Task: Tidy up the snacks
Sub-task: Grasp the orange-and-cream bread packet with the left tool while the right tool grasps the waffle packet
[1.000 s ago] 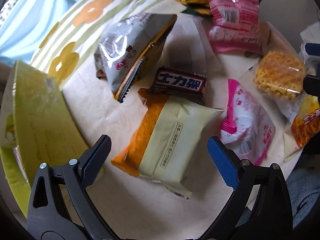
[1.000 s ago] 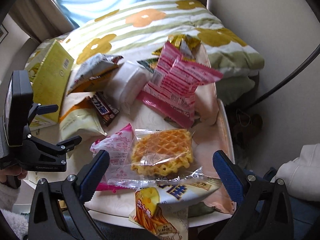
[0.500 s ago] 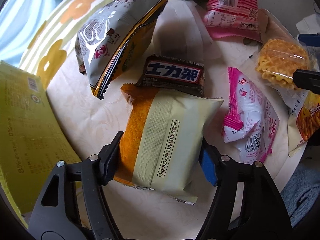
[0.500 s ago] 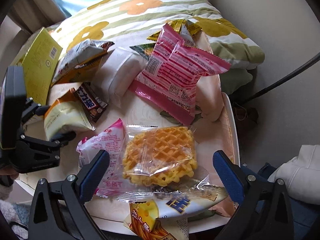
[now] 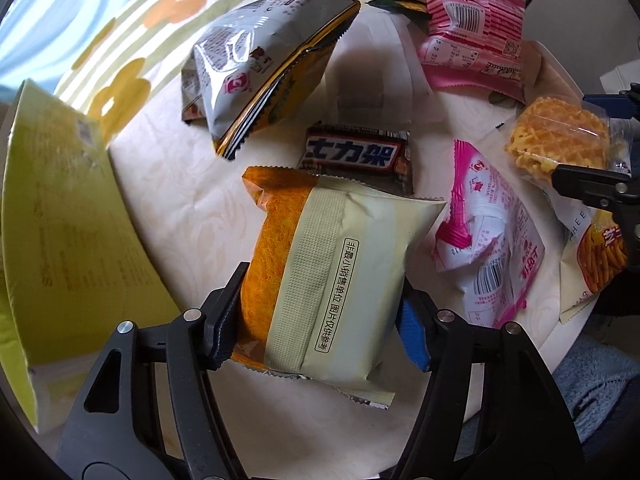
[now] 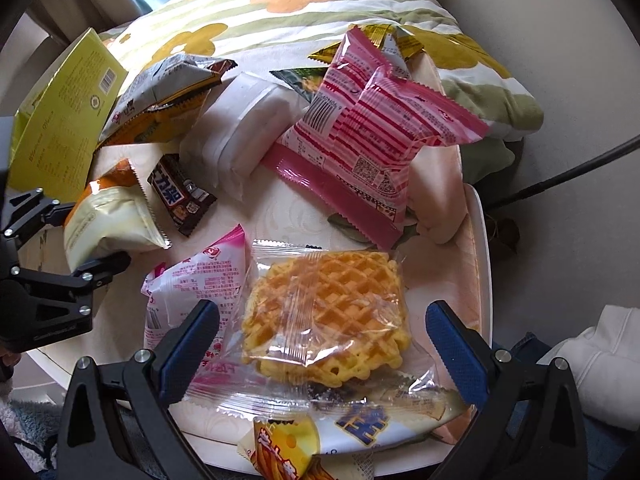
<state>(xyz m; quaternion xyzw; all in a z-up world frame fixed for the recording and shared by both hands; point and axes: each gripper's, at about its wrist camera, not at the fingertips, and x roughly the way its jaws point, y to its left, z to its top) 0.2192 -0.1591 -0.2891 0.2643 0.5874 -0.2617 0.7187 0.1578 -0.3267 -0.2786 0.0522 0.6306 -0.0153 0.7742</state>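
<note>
Cream packet (image 5: 336,280) in left claw (image 5: 320,320)

Both hand-held grippers are black plastic frames, left (image 5: 320,312) and right (image 6: 322,344). Blue ribbed pads, silver screws at the joints.

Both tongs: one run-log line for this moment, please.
left tongs: shut on orange-and-cream snack pack | right tongs: open, straddling wrapped waffle | table

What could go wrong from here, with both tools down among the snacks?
The left tool grips the puffy cream-and-orange packet near one end, so it could slip or sag when lifted. Its far edge overlaps the chocolate bar, which might get dragged. The open right tool straddles the waffle pack and could crush it.
</note>
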